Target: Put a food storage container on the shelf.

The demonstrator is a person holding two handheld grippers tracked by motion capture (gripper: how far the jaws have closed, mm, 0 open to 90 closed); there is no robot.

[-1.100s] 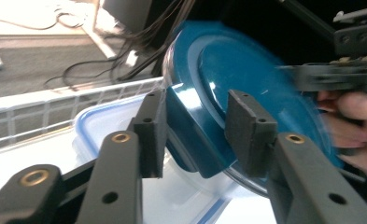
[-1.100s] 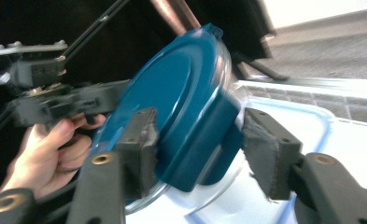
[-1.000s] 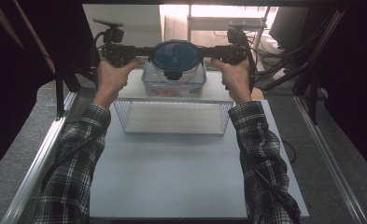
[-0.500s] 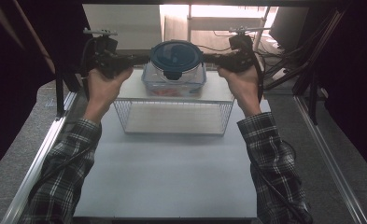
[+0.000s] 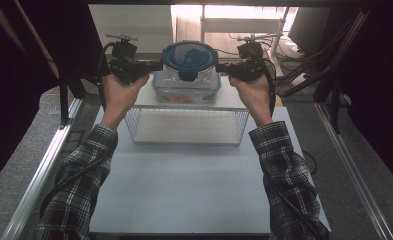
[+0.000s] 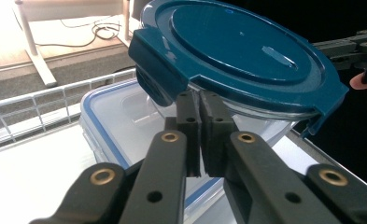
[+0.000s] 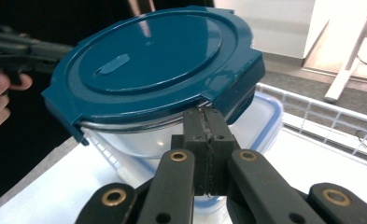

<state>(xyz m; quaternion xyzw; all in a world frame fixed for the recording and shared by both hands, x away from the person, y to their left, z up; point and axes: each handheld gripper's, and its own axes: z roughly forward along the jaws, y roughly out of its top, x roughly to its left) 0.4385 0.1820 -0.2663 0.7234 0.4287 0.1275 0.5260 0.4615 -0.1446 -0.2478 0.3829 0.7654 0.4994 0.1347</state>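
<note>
A round clear container with a dark blue lid (image 5: 189,59) (image 6: 237,56) (image 7: 158,70) rests on a rectangular clear box with a blue-rimmed lid (image 5: 184,94) (image 6: 111,112) (image 7: 265,116). My left gripper (image 5: 159,65) (image 6: 200,100) is level at the container's left side. Its jaws are shut, pads together, with the tips just under the lid's rim beside a latch. My right gripper (image 5: 219,66) (image 7: 204,116) mirrors it on the right side, also shut with its tips under the rim by a latch. I cannot tell whether anything thin is pinched between either pair of pads.
The box stands on a white shelf over a white wire basket (image 5: 184,127) (image 6: 31,102) (image 7: 321,112) at the back of the white table (image 5: 184,190). Dark frame posts flank the table. Cables and a stand's legs (image 6: 31,51) lie on the floor behind.
The left hand swung out to the left and came back in toward the container. Both grippers now sit close against the container's sides. The container itself has not visibly moved.
</note>
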